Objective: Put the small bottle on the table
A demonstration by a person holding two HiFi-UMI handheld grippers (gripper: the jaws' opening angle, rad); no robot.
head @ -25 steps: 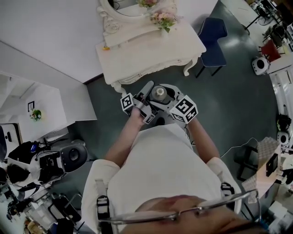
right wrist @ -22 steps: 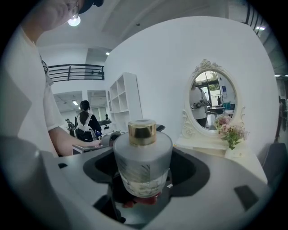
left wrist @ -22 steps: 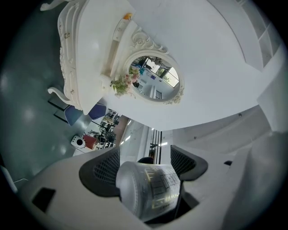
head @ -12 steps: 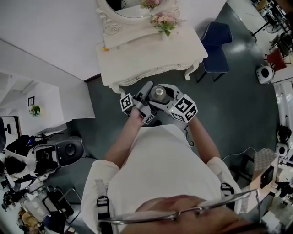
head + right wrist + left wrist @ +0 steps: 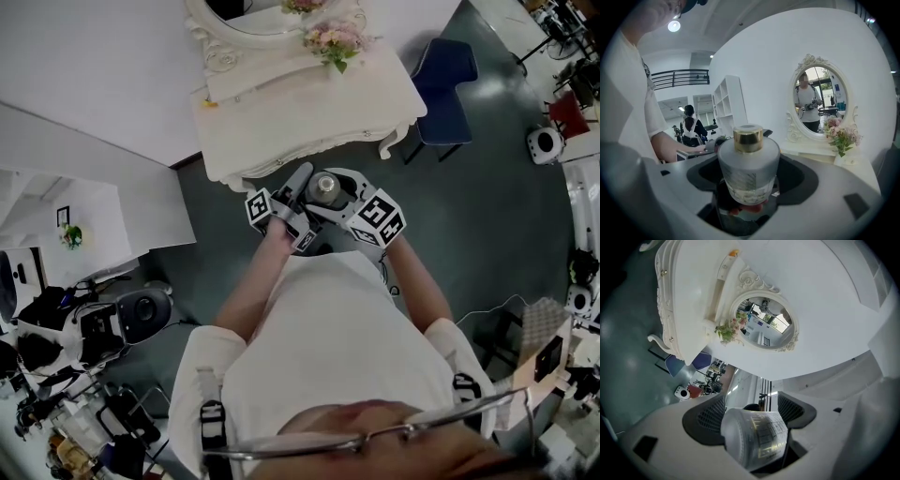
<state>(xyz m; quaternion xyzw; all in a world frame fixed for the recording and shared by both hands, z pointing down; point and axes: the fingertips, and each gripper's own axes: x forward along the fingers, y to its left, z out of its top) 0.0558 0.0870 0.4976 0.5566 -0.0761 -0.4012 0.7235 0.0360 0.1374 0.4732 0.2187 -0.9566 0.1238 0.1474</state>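
The small bottle (image 5: 325, 187) is up off the floor, in mid-air just above the middle of the head view, between the two grippers and in front of the person's chest. It is not on the table: the white dressing table (image 5: 309, 112) sits a little higher in that frame, with dark floor showing between its front edge and the bottle.

In the right gripper view the bottle (image 5: 748, 168) stands upright at centre, a frosted body with a printed panel and a gold cap (image 5: 748, 133). The right gripper (image 5: 750, 176) has its jaws closed in against the bottle's sides, a dark pad pressed to each flank. In the left gripper view the same bottle (image 5: 757, 437) appears tipped over at bottom centre, and the left gripper (image 5: 750, 411) also has its jaws clamped on it, the mesh pads (image 5: 708, 416) tight on either side.

From above, the left gripper (image 5: 298, 192) comes in from the left of the bottle and the right gripper (image 5: 349, 190) from the right, their marker cubes just below.

On the table, an oval mirror (image 5: 253, 19) is at the top edge with a bunch of pink flowers (image 5: 328, 39) beside it. A blue chair (image 5: 445, 89) stands at the table's right end, upper right of the frame.
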